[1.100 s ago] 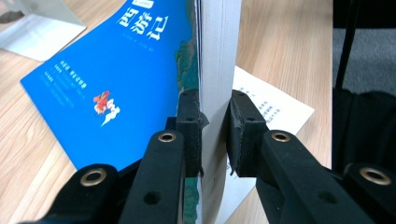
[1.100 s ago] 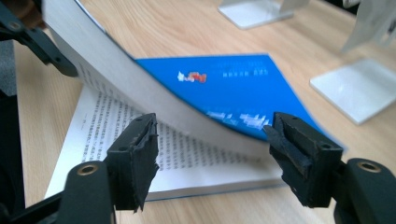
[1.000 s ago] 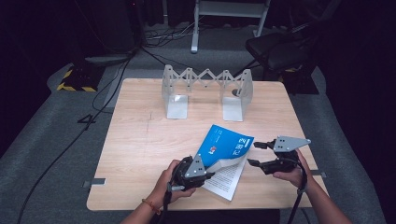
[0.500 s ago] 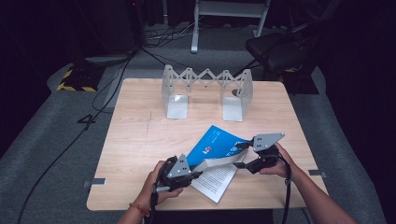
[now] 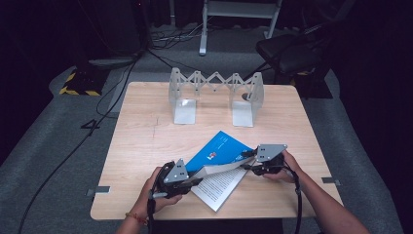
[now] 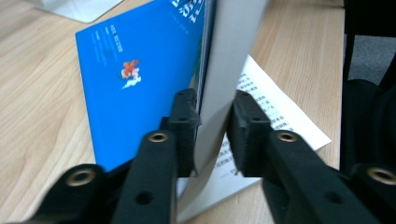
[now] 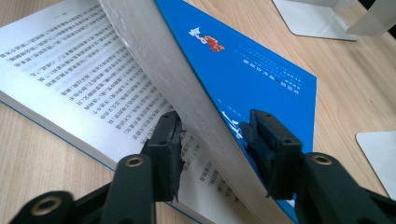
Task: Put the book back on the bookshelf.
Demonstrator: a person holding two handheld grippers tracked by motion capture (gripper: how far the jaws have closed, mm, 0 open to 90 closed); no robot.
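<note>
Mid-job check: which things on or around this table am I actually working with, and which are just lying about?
In the job:
book, lying open
left hand-held gripper, jaws around the lifted pages
right hand-held gripper, jaws either side of them

Lying about:
metal book rack at the table's far side
chair
floor cables

Both forearms reach in from near edge. Left hand (image 5: 155, 187) wraps left gripper (image 5: 197, 181) at near left, jaws pointing right. Its jaws stand close together, pinching raised sheaf of pages (image 6: 224, 79) between black pads (image 6: 187, 119). Right hand (image 5: 285, 168) holds right gripper (image 5: 246, 161) further right and slightly farther, jaws pointing left. Its jaws stand apart, one each side of same lifted pages, gap visible on both sides.
</note>
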